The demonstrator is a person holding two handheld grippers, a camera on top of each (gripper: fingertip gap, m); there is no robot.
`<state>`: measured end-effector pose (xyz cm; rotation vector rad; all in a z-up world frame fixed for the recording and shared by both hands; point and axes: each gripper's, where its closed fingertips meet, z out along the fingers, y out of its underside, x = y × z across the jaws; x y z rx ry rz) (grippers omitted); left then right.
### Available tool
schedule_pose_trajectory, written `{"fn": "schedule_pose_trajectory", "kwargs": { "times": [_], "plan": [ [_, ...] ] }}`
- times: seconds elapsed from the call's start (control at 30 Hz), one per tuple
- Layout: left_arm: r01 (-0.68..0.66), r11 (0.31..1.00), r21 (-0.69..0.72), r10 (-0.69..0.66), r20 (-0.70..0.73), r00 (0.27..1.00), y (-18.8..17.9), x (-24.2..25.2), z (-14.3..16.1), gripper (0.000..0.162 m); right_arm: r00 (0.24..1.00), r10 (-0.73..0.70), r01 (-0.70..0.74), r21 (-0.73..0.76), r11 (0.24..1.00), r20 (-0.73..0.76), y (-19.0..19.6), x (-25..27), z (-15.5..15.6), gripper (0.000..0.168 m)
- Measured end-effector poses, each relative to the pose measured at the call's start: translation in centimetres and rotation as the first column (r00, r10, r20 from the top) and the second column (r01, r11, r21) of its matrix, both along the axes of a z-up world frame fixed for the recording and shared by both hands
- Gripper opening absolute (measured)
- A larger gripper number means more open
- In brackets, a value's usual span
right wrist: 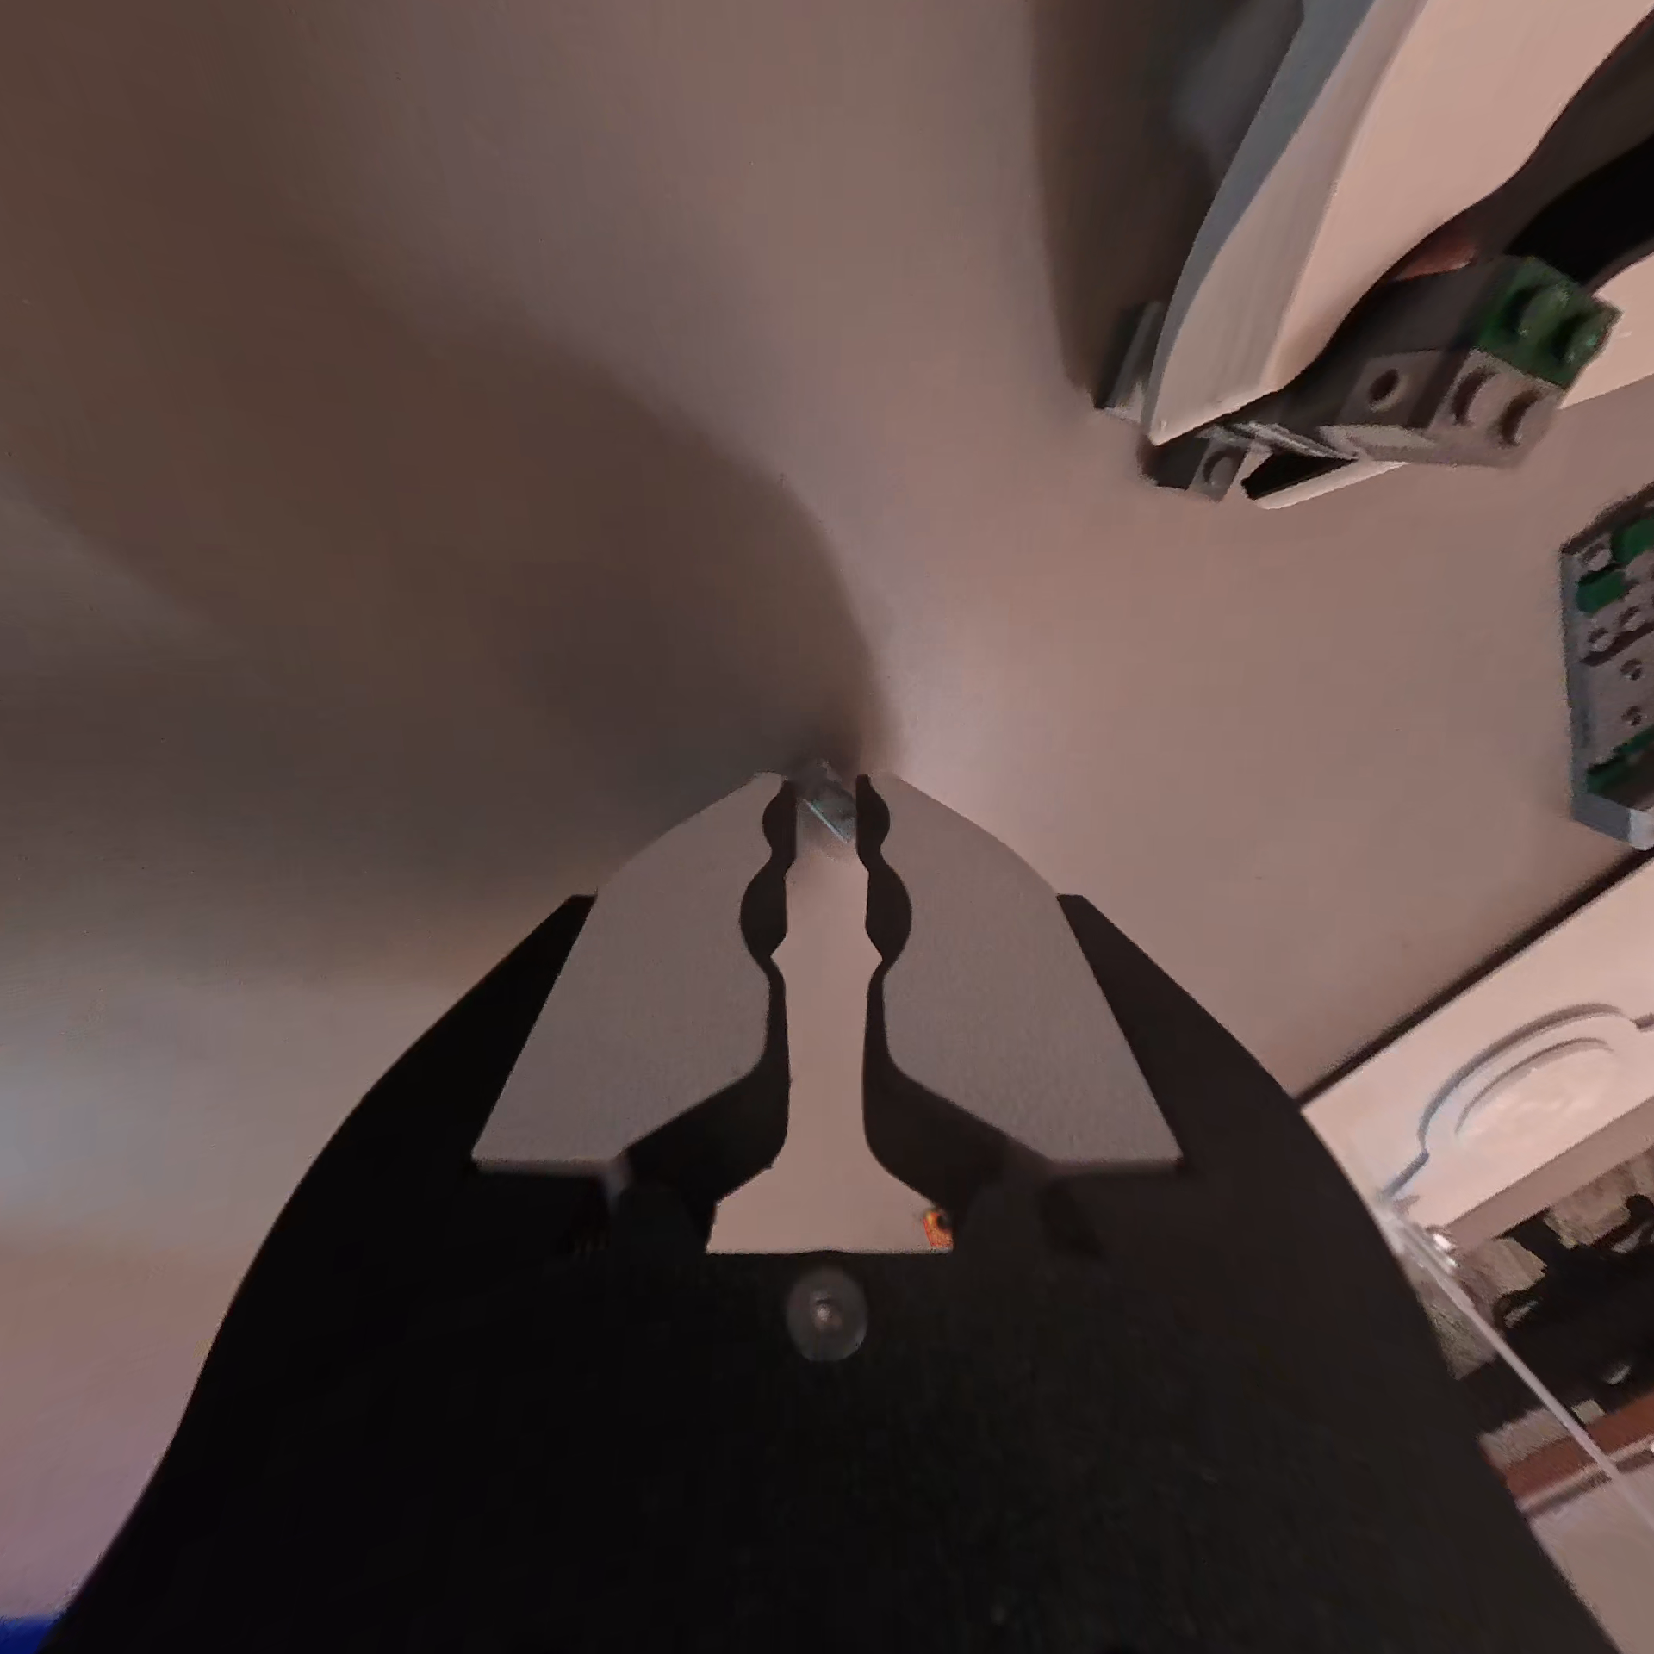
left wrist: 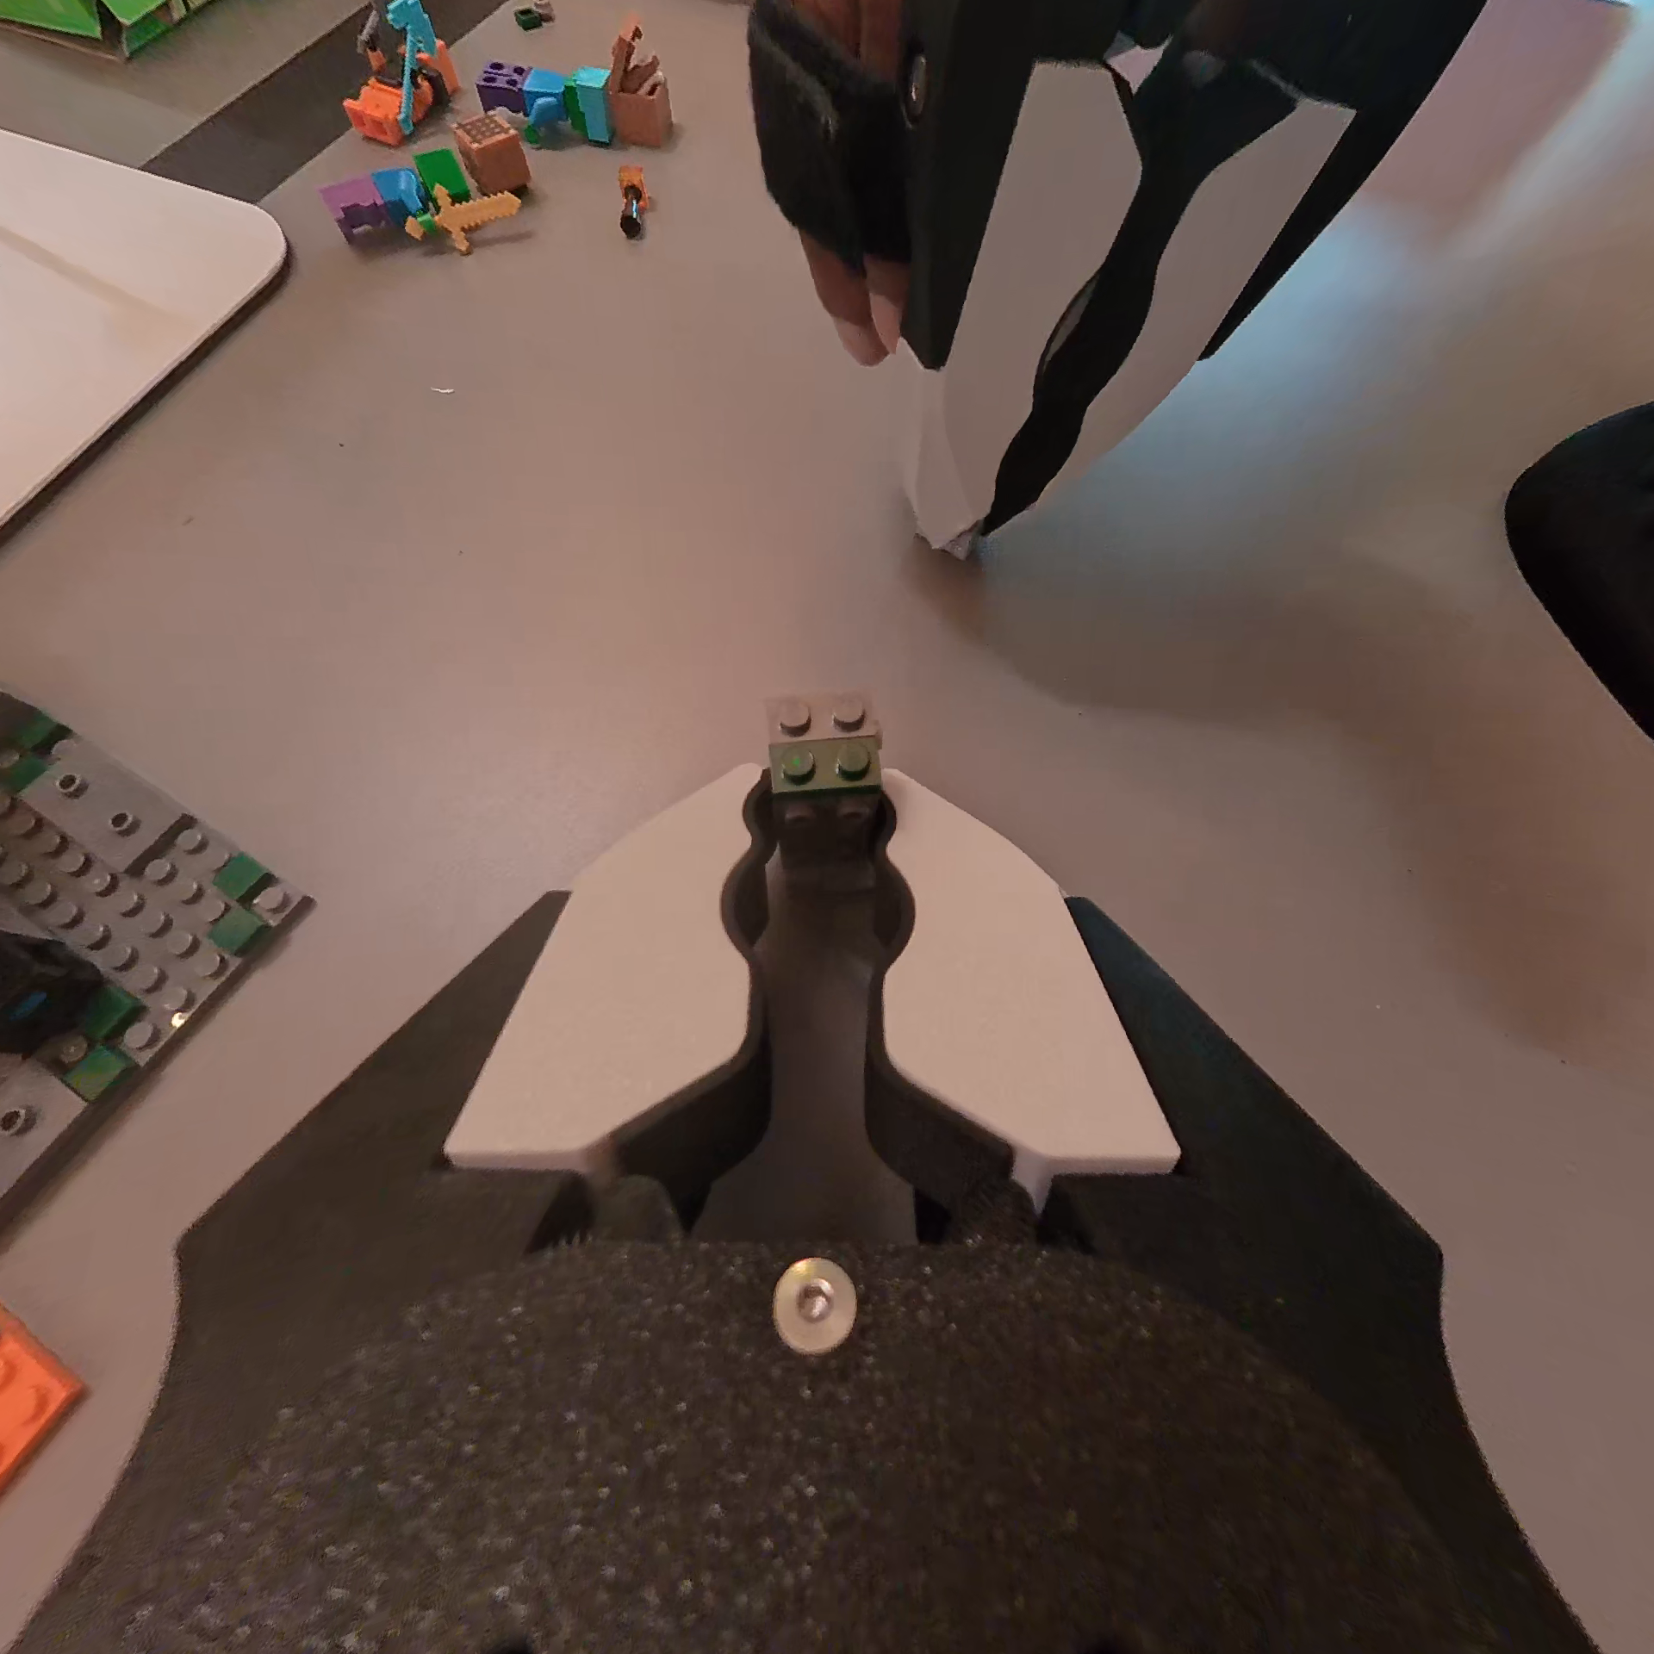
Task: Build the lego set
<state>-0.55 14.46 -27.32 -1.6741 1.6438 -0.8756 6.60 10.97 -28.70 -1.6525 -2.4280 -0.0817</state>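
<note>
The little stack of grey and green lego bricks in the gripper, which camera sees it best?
The left wrist view: the little stack of grey and green lego bricks sits dead centre, sharp, pinched at the left gripper tips, studs visible. The right wrist view shows it at the top right corner, partly hidden behind a white finger.
</note>
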Motion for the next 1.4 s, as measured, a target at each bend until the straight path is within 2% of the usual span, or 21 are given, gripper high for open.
{"fn": "schedule_pose_trajectory", "kwargs": {
  "times": [0.1,0.2,0.3,0.47,0.57,0.67,0.93,1.4],
  "plan": [
    [0.001,1.000,-0.007,-0.001,0.000,1.000,0.0,0.0,0.0,0.018,0.997,-0.075,0.073,-0.047,0.996,-0.038,-0.2,-0.1,0.2,0.009],
    [0.000,1.000,-0.010,0.000,-0.001,1.000,0.0,0.0,0.0,0.018,0.969,-0.222,0.205,-0.142,0.968,-0.111,-0.2,-0.7,1.3,0.008],
    [-0.006,1.000,-0.001,0.006,-0.002,1.000,0.1,0.0,0.0,0.018,0.912,-0.367,0.322,-0.236,0.917,-0.184,0.3,-2.3,3.7,0.008],
    [-0.019,0.999,0.032,0.019,0.000,1.000,0.2,0.1,0.0,0.018,0.831,-0.466,0.415,-0.218,0.883,-0.303,2.6,-6.0,8.2,0.008],
    [-0.020,0.998,0.056,0.020,0.002,1.000,0.2,0.2,0.1,0.018,0.839,-0.465,0.438,-0.157,0.885,-0.283,3.4,-7.5,8.7,0.009],
    [-0.021,0.998,0.058,0.021,0.002,1.000,0.2,0.2,0.1,0.018,0.862,-0.445,0.423,-0.137,0.895,-0.243,3.3,-8.4,7.8,0.008],
    [-0.016,0.999,0.036,0.016,-0.002,1.000,0.1,0.1,0.0,0.018,0.867,-0.455,0.427,-0.166,0.889,-0.205,3.2,-9.0,6.2,0.008],
    [-0.009,1.000,0.009,0.009,-0.004,1.000,0.0,0.0,0.0,0.018,0.865,-0.455,0.420,-0.189,0.888,-0.214,3.5,-9.7,5.9,0.008]
  ]
}}
